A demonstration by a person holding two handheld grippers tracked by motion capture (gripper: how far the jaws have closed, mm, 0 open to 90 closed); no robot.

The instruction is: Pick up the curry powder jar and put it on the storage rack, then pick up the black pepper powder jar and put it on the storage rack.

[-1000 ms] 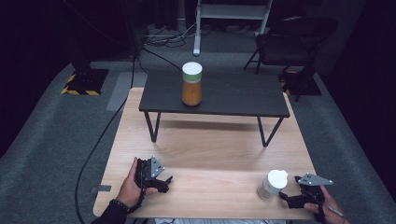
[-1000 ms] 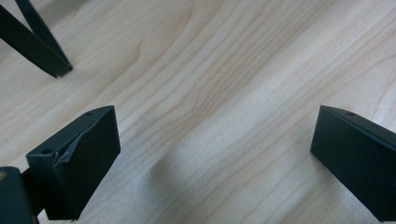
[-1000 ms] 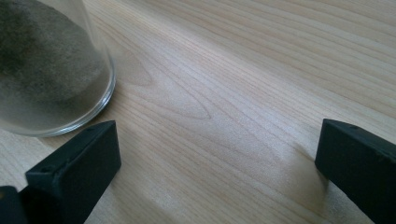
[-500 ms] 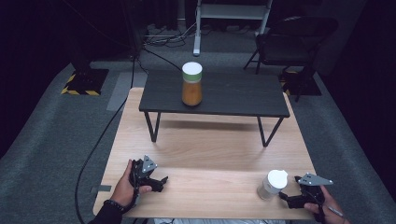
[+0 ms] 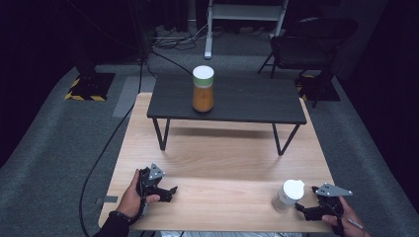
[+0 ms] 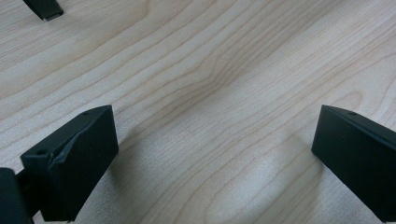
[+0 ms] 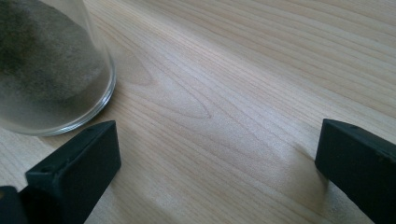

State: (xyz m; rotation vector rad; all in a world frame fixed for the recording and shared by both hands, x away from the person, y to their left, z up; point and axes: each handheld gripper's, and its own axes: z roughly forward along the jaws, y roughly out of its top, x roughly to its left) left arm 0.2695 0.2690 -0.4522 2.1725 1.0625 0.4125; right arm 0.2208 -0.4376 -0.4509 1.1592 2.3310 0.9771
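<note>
Now my left hand-held gripper (image 5: 170,190) has shifted slightly, jaws wide, empty; right hand-held gripper (image 5: 300,210) open just beside the white-lidded glass jar (image 5: 287,195) on the table (image 5: 222,163), grasp pending.

The middle of the surface (image 5: 222,173) lies bare between the two tools. A small jar (image 5: 288,195) stands near the near right corner, just beside the right tool (image 5: 302,211). A low black table (image 5: 247,101) bearing an orange jar (image 5: 203,89) blocks the far edge.
</note>
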